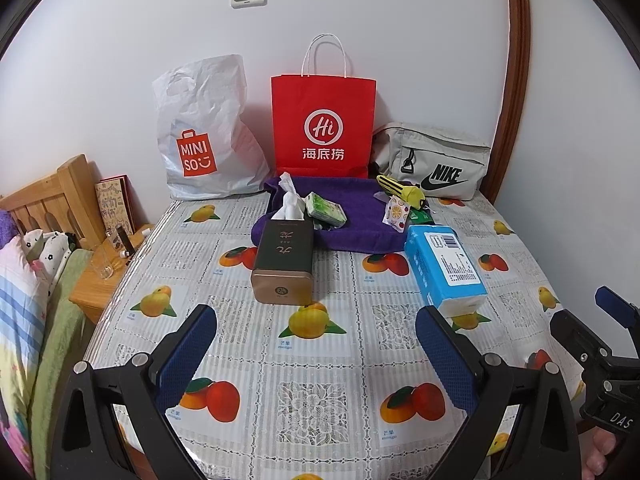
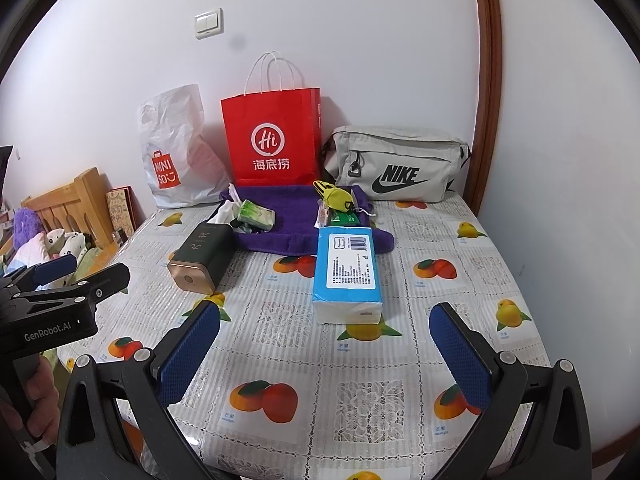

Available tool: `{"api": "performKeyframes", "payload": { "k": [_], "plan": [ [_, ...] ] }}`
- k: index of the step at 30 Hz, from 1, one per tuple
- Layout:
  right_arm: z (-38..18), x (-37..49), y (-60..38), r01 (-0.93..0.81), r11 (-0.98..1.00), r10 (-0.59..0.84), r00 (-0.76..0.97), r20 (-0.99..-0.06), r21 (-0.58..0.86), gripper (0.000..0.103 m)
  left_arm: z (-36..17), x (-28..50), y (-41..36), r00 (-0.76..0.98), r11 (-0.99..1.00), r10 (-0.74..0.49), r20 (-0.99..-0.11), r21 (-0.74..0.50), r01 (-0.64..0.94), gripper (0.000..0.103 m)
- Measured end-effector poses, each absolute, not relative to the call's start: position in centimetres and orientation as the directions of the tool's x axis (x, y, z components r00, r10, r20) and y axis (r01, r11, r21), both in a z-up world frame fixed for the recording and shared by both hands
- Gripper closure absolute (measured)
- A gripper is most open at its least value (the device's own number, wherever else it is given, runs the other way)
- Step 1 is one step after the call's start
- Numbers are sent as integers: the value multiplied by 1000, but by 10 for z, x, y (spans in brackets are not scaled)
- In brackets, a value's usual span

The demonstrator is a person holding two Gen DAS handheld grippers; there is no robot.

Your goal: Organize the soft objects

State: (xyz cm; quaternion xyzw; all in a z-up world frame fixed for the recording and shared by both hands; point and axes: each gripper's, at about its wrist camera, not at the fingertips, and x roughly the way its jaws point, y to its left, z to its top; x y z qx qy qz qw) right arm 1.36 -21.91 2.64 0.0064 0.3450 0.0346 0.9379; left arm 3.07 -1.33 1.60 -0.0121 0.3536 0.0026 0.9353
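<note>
Right wrist: blue tissue pack (image 2: 347,276) lengthwise toward wall, perhaps flat, both jaws released, empty.

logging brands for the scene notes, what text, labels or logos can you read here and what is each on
"MINI SO": white plastic bag
"Hi" and "海底捞": red paper bag
"NIKE": grey pouch
"GenRobot.AI": left gripper body
"DAS", cut off: right gripper body
"芒果": tablecloth under the fruit
Blue tissue pack label and dark tissue box characters: too small to read
</note>
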Motion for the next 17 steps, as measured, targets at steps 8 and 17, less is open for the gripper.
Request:
{"api": "performKeyframes", "payload": {
  "k": [8, 17],
  "plan": [
    [26, 14, -218, -62, 997, 70, 760, -646, 35, 0, 16, 31, -13, 750, 1000, -5, -662, -22, -13, 2],
    [21, 20, -216, -66, 997, 72, 752, -655, 33, 0, 13, 38, -11, 748, 1000, -6, -663, -26, -15, 2]
  ]
}}
